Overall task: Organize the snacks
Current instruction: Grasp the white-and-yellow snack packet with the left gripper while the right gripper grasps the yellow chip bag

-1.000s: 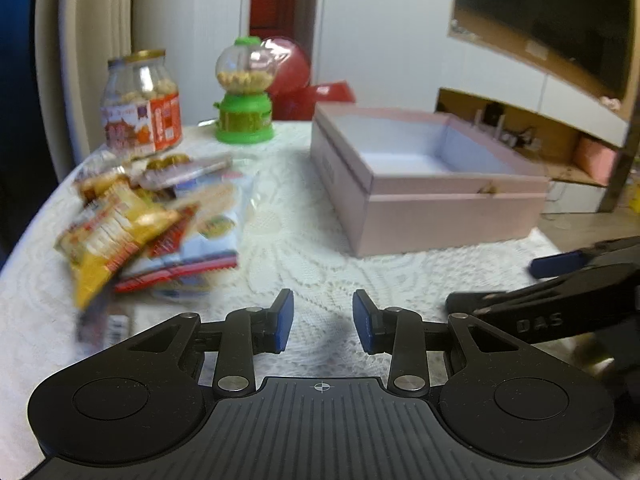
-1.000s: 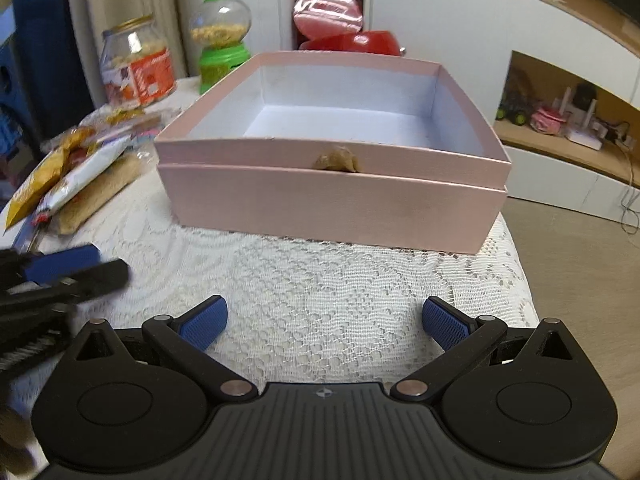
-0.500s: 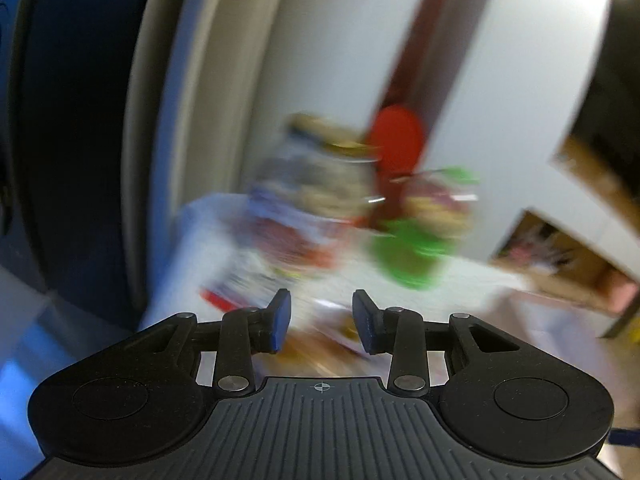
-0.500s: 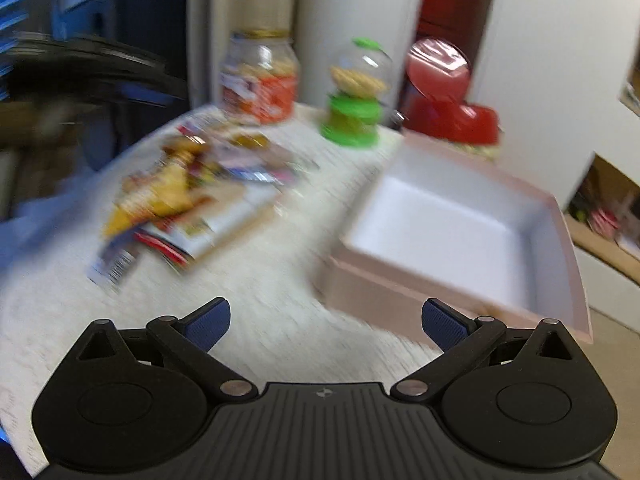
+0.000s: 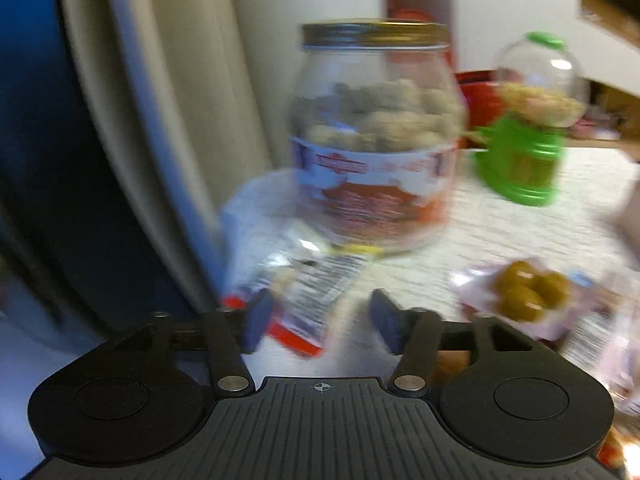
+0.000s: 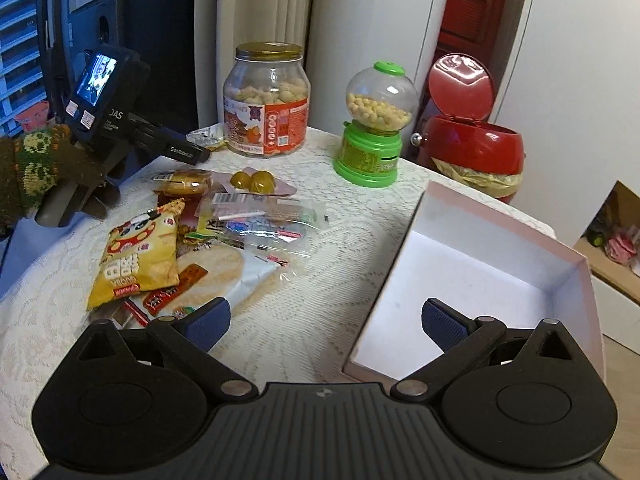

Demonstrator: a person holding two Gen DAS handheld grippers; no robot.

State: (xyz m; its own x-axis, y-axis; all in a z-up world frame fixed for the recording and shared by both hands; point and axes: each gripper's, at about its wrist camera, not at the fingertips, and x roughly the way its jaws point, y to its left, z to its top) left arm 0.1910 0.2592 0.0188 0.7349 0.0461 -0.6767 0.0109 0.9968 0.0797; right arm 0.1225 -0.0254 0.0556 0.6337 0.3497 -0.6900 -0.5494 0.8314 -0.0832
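A pile of snack packets [image 6: 224,232] lies on the lace-covered table [image 6: 344,252], with a yellow chip bag [image 6: 136,256] at its near left. Right of the pile stands an empty pink box [image 6: 472,280]. My right gripper [image 6: 324,320] hovers open above the gap between the pile and the box, holding nothing. My left gripper [image 5: 320,320] points at a glass cookie jar [image 5: 376,140]; its jaws are opening and nothing is between them. A packet [image 5: 316,292] lies on the table beneath it. In the right wrist view the left gripper [image 6: 202,155] sits at the far left, held by a gloved hand [image 6: 36,168].
A green candy dispenser [image 6: 374,124] stands right of the jar [image 6: 267,100]. A red lidded bin [image 6: 472,132] sits behind the box. A packet of round brown sweets [image 5: 524,288] lies near the left gripper. Curtains and a dark speaker stand behind the table's left edge.
My left gripper swung left from facing the box to facing the jar, and its jaws spread wider. My right gripper rose and turned left, from facing the box front to overlooking the snack pile.
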